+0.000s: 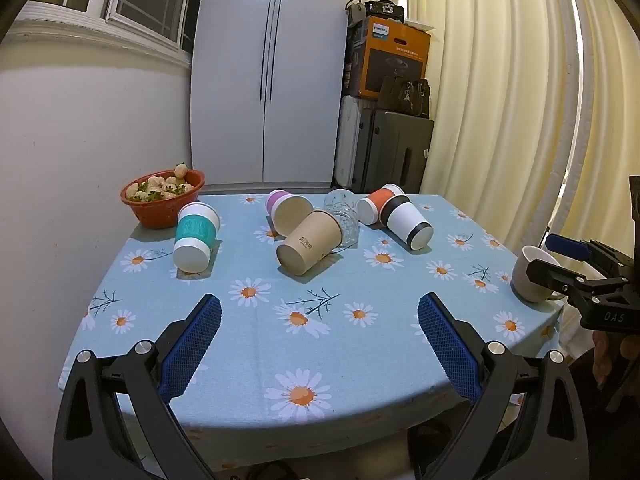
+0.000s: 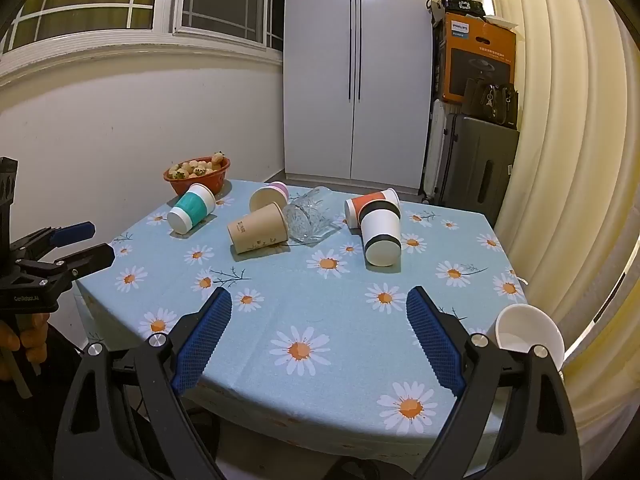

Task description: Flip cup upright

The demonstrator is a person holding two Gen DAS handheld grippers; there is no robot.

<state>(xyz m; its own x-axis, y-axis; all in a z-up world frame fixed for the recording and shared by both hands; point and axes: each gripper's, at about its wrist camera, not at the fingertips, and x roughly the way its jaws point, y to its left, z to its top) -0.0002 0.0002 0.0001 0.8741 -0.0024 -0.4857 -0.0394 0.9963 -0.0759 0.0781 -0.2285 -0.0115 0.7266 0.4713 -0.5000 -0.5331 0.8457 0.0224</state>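
Currently I'm holding both the left gripper [image 1: 319, 316] and right gripper [image 2: 319, 308] wide apart, empty, low in frame. Tipped cups, like the brown paper cup [image 1: 310, 242], are lying mid-frame beyond them. An orange box [image 1: 394, 58] upper right is reading "PHILIPS".

Ahead of my left fingers the teal-banded cup [image 1: 196, 238] lies on its side, base toward me; beyond the gap a kraft paper cup [image 1: 310, 242] lies tipped, touching a pink-banded cup [image 1: 289, 213] and a fallen glass tumbler [image 1: 344, 216]; ahead of my right fingers lie an orange cup [image 2: 370, 207] and a black-banded white cup [image 2: 381, 234], touching; the mug [image 2: 528, 332] beside my right finger stands upright.
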